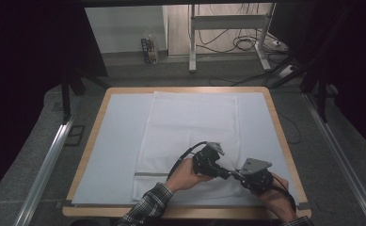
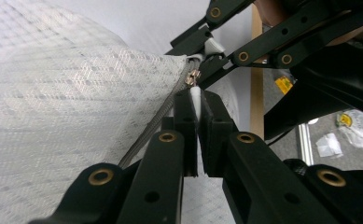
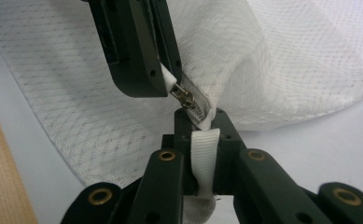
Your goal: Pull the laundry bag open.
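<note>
A white mesh bag (image 1: 190,127) lies flat on the table, with a grey zipper (image 1: 151,174) along its near edge. Both grippers meet at the zipper's right end, where the mesh (image 2: 76,116) is lifted. My left gripper (image 2: 195,100) is shut on the white pull tab (image 3: 169,78) of the metal slider (image 3: 184,99). My right gripper (image 3: 202,128) is shut on a white fabric strap (image 3: 204,154) at the zipper's end, just beyond the slider. In the high view the left gripper (image 1: 226,172) and right gripper (image 1: 235,175) are tip to tip near the table's front right.
A pale mat (image 1: 115,141) covers the wooden table (image 1: 278,122). The table's right edge (image 2: 256,107) runs close to the grippers. A desk frame (image 1: 227,28) and cables (image 1: 244,42) are on the floor behind, and metal rails (image 1: 49,160) flank the table.
</note>
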